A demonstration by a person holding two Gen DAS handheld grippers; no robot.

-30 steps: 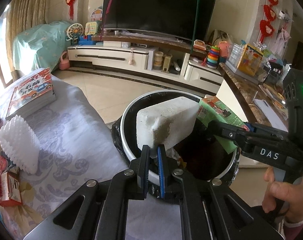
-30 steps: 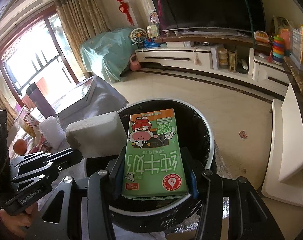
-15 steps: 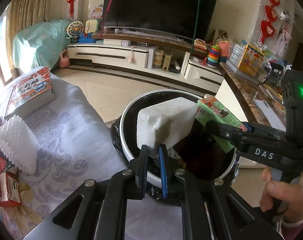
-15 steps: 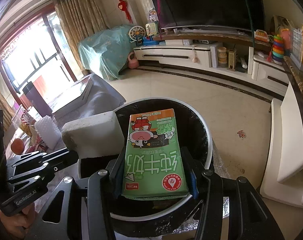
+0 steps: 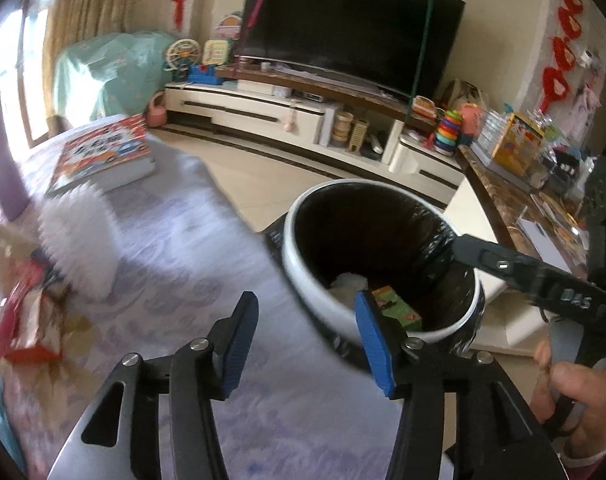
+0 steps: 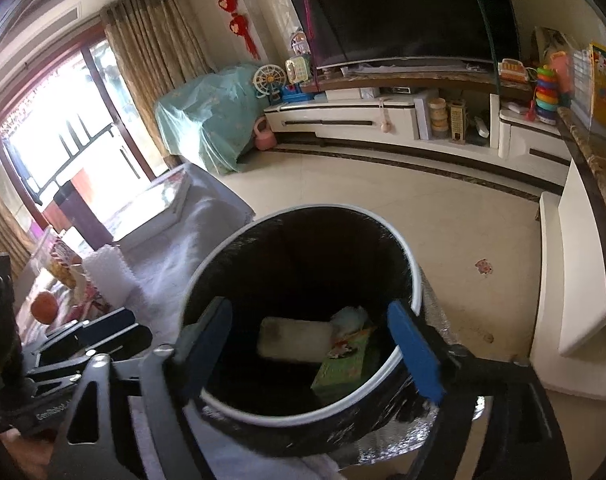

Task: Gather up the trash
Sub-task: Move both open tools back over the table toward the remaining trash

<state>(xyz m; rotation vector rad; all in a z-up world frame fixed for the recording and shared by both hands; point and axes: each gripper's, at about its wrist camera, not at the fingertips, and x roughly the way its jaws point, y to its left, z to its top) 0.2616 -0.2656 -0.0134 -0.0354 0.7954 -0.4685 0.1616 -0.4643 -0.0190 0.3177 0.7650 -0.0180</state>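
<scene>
Nearest, the left gripper has its blue-padded fingers spread wide apart, holding nothing, above a lilac patterned tablecloth. The right gripper is likewise spread wide and holds nothing, its fingers straddling the mouth of a round white bin lined with a black bag. Down inside the bin lie a pale foam block, a green milk carton tilted beside it, and a crumpled white wad touching both. Farther left on the cloth sit a white ridged foam piece and a picture book. Beyond, across a tiled floor, stands a television on a white cabinet.
</scene>
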